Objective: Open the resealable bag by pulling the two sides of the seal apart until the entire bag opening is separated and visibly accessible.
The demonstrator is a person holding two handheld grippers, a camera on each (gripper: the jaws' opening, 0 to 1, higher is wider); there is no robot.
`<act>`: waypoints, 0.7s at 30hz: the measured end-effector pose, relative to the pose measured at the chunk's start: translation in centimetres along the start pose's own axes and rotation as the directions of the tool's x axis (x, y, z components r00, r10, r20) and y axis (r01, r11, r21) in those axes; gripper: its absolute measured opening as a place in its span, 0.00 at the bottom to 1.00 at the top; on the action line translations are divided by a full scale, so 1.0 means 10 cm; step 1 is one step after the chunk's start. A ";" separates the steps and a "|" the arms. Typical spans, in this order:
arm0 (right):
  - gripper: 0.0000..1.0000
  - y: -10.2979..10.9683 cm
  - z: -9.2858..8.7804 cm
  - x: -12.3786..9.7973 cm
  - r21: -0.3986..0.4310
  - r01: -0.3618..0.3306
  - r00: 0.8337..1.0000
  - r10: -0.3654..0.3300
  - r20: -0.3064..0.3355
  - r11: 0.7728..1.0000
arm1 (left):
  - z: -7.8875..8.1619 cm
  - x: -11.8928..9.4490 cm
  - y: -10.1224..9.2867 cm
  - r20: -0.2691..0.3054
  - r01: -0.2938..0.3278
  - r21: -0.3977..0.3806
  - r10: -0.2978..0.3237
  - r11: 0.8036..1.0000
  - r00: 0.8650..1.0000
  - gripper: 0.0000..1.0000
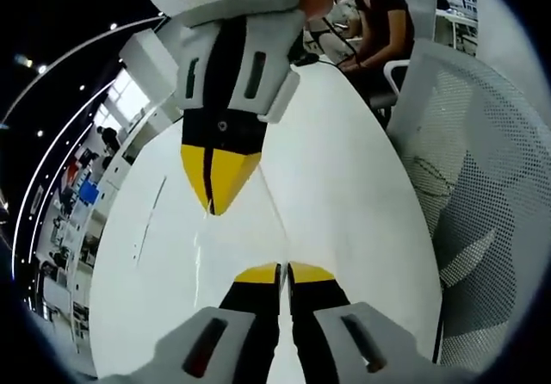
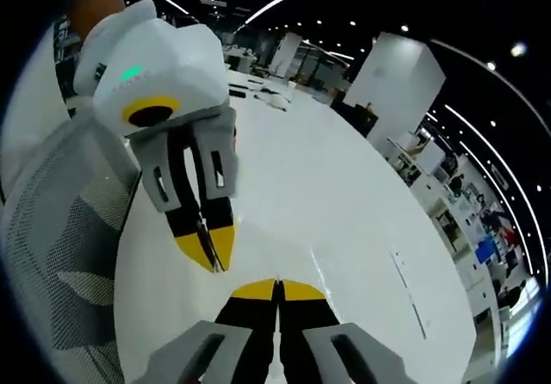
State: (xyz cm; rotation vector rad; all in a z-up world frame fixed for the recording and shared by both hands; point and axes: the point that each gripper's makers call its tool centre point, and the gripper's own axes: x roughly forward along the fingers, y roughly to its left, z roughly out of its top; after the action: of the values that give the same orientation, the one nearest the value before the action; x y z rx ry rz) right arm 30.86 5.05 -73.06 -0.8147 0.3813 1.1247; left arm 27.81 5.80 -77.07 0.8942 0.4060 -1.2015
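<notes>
- Where is this?
- A big office room. There is a long white worktop (image 1: 344,186) with a mesh chair (image 1: 482,212) beside it.
- And the bag?
- The left hand-held gripper (image 1: 284,268) and right hand-held gripper (image 2: 278,285) are pinched tight. The clear resealable bag (image 1: 241,238) seems stretched between them. I think the opening has barely started.

Left gripper view: looks close along white table (image 1: 344,186), facing the right gripper (image 1: 217,201).
Right gripper view: opposite, facing the left gripper (image 2: 211,257).
Shared: table.
</notes>
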 end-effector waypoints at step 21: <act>0.00 -0.07 0.08 0.00 -0.042 0.048 0.998 -0.047 0.029 0.998 | 0.00 -0.01 0.07 -0.012 -0.016 -0.009 0.016 1.000 1.000 0.00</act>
State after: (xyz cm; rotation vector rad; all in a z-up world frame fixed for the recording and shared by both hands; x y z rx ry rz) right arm 31.38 5.50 -72.25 -0.8408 0.3137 1.1020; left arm 28.38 5.88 -76.75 0.8959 0.4126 -1.1794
